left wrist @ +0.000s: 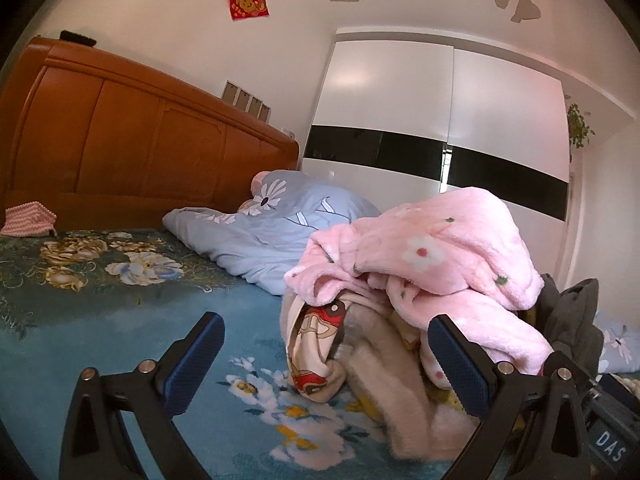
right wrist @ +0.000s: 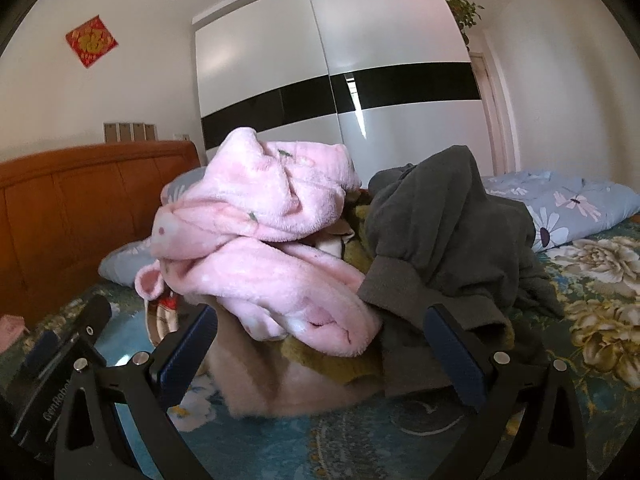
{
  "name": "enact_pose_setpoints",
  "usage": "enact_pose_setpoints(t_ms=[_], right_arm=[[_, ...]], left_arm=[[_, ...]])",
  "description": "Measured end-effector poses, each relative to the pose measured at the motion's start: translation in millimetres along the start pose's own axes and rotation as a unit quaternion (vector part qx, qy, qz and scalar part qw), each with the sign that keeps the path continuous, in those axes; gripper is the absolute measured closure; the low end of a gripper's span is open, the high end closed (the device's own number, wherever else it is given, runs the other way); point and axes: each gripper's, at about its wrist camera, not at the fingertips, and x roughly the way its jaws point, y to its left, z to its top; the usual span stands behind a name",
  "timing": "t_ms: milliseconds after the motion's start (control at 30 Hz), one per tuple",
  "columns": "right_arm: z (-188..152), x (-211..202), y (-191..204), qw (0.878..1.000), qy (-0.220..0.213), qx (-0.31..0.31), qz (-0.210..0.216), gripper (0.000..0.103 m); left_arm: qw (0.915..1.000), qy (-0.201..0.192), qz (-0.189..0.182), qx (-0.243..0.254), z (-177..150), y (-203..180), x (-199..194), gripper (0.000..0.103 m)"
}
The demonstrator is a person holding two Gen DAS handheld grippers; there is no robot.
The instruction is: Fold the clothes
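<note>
A heap of clothes lies on the floral bedspread (left wrist: 100, 280). On top is a fluffy pink flowered garment (left wrist: 440, 252) (right wrist: 264, 240). Beneath it a beige fleece piece (left wrist: 384, 380) (right wrist: 280, 376) and a cream cloth with red print (left wrist: 316, 344) show. A dark grey garment (right wrist: 448, 232) (left wrist: 568, 312) drapes the heap's right side, over an olive-yellow one (right wrist: 332, 360). My left gripper (left wrist: 326, 354) stands open just in front of the heap's left part. My right gripper (right wrist: 320, 348) is open too, its fingers flanking the heap's near edge, holding nothing.
A light blue flowered quilt (left wrist: 276, 232) (right wrist: 572, 208) lies behind the heap. The orange wooden headboard (left wrist: 120, 140) runs along the left. A pink striped cloth (left wrist: 28, 220) sits by the headboard. A white wardrobe with a black band (right wrist: 360, 80) stands beyond the bed.
</note>
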Motion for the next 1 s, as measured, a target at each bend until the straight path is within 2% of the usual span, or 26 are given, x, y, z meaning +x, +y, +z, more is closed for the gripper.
enact_pose_setpoints(t_ms=[133, 300, 633, 667, 800, 1000], right_arm=[[0.8, -2.6, 1.3, 1.000, -0.007, -0.006, -0.003, 0.000], [0.1, -0.5, 1.4, 1.000, 0.001, -0.009, -0.007, 0.000], [4.9, -2.7, -5.4, 1.000, 0.002, -0.001, -0.004, 0.000], [6.8, -3.5, -9.0, 1.000, 0.001, 0.005, -0.005, 0.000], [16.9, -10.7, -29.4, 0.999, -0.011, 0.040, -0.011, 0.000], [26.2, -21.5, -55.1, 0.995, -0.029, 0.094, -0.022, 0.000]], left_arm=[[0.9998, 0.004, -0.020, 0.003, -0.8, 69.3, 2.7, 0.000], [0.9994, 0.014, -0.031, 0.000, 14.4, 87.9, -21.8, 0.000], [0.9981, 0.038, -0.040, 0.028, 23.6, 121.4, -1.4, 0.000], [0.9978, 0.038, -0.045, 0.032, 27.3, 120.8, 0.5, 0.000], [0.9923, 0.050, -0.093, 0.065, 62.3, 79.6, 20.4, 0.000], [0.9768, 0.069, -0.166, 0.116, 116.3, 14.7, 51.3, 0.000]])
